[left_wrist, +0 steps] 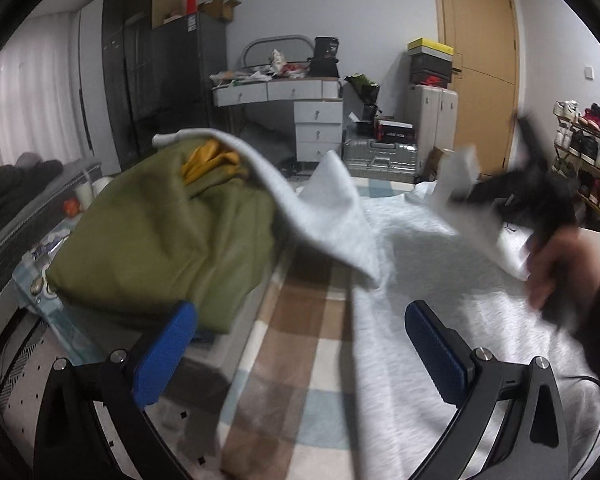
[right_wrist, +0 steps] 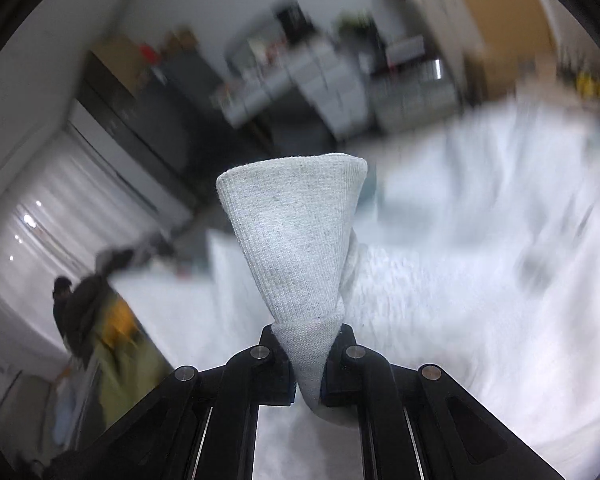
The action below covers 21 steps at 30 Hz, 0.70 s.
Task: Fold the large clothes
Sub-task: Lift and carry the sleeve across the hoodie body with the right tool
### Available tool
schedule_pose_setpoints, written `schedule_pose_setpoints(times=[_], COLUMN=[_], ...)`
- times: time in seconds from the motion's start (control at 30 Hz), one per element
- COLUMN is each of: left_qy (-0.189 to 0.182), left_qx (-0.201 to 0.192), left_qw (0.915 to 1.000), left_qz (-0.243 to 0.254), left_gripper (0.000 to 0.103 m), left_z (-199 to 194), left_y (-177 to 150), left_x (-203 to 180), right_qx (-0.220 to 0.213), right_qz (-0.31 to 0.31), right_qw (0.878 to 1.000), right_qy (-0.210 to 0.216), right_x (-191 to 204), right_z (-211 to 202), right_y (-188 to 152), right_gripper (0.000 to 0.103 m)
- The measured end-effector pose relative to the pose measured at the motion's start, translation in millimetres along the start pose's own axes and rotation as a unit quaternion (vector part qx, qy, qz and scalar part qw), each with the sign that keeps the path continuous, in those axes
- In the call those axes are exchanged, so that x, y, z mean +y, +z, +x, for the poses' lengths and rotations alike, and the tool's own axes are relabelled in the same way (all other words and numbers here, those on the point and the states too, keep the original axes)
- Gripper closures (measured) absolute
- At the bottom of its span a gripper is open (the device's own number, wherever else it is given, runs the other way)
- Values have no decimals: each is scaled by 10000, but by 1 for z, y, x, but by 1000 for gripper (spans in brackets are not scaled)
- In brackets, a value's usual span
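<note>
The pale grey garment (left_wrist: 440, 280) is soft, matt knit cloth, its cuff (right_wrist: 296, 240) finely ribbed. Beside the garment, the olive bundle (left_wrist: 160, 240) is smooth matt fabric. Behind it, the suitcase (left_wrist: 380, 158) looks like ridged, shiny metal, the door (left_wrist: 480, 60) smooth wood.

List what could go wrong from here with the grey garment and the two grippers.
1. The right gripper pinches only the ribbed cuff; in a fast swing it could slip free.
2. The raised sleeve hangs by the folded olive garment and might drag over it.
3. The left gripper is open and empty, so nothing pins the grey garment; it may shift.
</note>
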State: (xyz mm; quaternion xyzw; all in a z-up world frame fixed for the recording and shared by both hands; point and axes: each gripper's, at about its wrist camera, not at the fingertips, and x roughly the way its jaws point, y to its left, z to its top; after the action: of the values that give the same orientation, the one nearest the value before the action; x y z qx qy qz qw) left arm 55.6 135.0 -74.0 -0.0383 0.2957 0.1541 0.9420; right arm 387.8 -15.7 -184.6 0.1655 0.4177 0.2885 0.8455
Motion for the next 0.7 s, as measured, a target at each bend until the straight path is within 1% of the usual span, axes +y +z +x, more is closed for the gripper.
schedule_pose_setpoints(times=[0.03, 0.07, 0.1, 0.13, 0.17, 0.2, 0.23, 0.27, 0.3, 0.33, 0.37, 0.4, 0.43, 0.47, 0.5, 0.53, 0.57, 0.6, 0.63, 0.67, 0.7], left_qy=[26, 35, 38, 37, 22, -18, -88, -164, -271, -375, -474, -594, -794, -964, -1119, -1312, -1349, -1461, -1545, -1626, -1631], left_qx=[14, 31, 40, 69, 98, 113, 141, 175, 206, 213, 227, 261, 344, 430, 465, 530, 609, 724, 787, 728, 836], left_qw=[10000, 10000, 10000, 9999, 9999, 9999, 9998, 9997, 9994, 9991, 9986, 9979, 9959, 9936, 9914, 9876, 9858, 9824, 9798, 9781, 9760], left_qz=[-18, -37, -45, -67, -88, -92, -98, -97, -81, -56, -9, 83, 252, 395, 501, 675, 794, 916, 994, 1078, 1176], left_gripper=[1, 1, 1, 1, 1, 1, 1, 1, 1, 1, 1, 1, 1, 1, 1, 1, 1, 1, 1, 1, 1], left_z=[1, 3, 3, 6, 9, 10, 13, 17, 21, 23, 26, 29, 35, 43, 50, 63, 75, 92, 103, 121, 137], left_y=[0, 0, -1, 0, 1, 2, 4, 8, 12, 16, 21, 25, 30, 36, 41, 49, 56, 62, 64, 67, 67], left_x=[1, 3, 5, 5, 5, 6, 4, 0, -4, -6, -12, -17, -27, -39, -48, -66, -79, -99, -110, -128, -144], right_qx=[226, 390, 556, 681, 767, 775, 749, 703, 638, 456, 246, 115, -99, -291, -407, -613, -836, -961, -1139, -1238, -1347], right_qz=[-78, -262, -433, -541, -610, -675, -824, -932, -969, -990, -956, -912, -851, -773, -709, -646, -571, -524, -511, -514, -531], right_qw=[9996, 9983, 9967, 9955, 9951, 9947, 9935, 9925, 9921, 9924, 9938, 9951, 9963, 9960, 9952, 9937, 9913, 9886, 9830, 9787, 9678], right_qy=[-173, -338, -407, -377, -110, 68, 251, 371, 467, 575, 508, 354, 40, -337, -546, -675, -840, -1034, -1346, -1555, -2058], right_x=[1, 6, 10, 12, 15, 15, 17, 17, 19, 14, 5, 4, -9, -24, -39, -55, -70, -71, -80, -82, -81], right_z=[18, 28, 38, 40, 34, 22, 7, -11, -24, -48, -71, -81, -103, -123, -128, -147, -167, -175, -191, -194, -195], right_y=[-14, -28, -30, -34, -40, -42, -45, -48, -50, -50, -48, -46, -43, -38, -33, -31, -35, -34, -41, -44, -50], right_gripper=[95, 90, 87, 78, 68, 63, 53, 46, 45, 46, 41, 38, 32, 30, 30, 29, 29, 29, 29, 27, 25])
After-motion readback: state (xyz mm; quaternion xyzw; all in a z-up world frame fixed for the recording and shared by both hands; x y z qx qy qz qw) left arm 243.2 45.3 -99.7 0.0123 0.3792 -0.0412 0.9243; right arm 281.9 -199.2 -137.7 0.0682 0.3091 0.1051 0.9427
